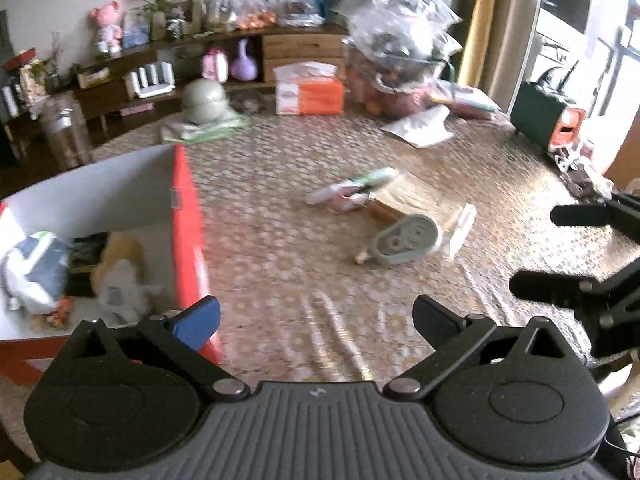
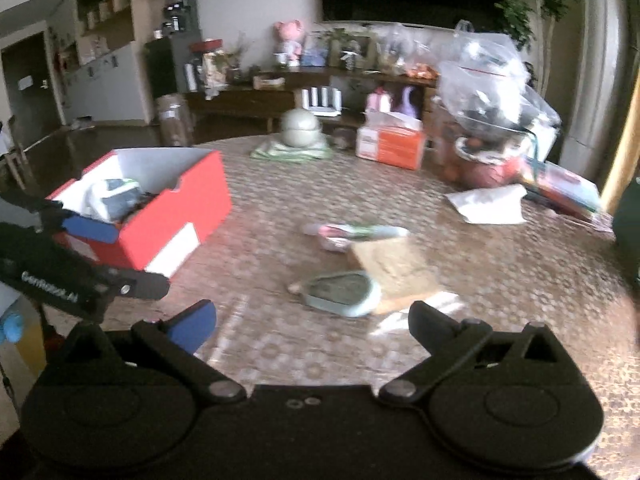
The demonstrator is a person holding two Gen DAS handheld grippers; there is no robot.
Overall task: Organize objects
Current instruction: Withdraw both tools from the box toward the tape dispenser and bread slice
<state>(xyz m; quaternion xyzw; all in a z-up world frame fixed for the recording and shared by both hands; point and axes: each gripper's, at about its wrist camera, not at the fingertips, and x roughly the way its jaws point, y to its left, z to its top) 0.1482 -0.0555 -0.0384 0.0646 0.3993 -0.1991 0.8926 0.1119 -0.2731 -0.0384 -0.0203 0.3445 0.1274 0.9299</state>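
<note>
Patterned cloth covers the round table (image 1: pixel 280 248), which fills both views. Red outside and white inside, an open box (image 2: pixel 176 216) sits at the table's left side with bags and soft items already in it. Near the middle of the table lies a loose cluster: a tan wooden board (image 2: pixel 394 268), a grey-green oval brush-like object (image 1: pixel 404 240) touching the board's near edge, and a pink-and-green tube (image 1: pixel 352 188) just beyond it; blur hides finer detail. Both tongs hover over the near edge, the left gripper (image 1: pixel 316 320) and the right gripper (image 2: pixel 312 322), each with fingers spread wide apart and nothing between them.
</note>
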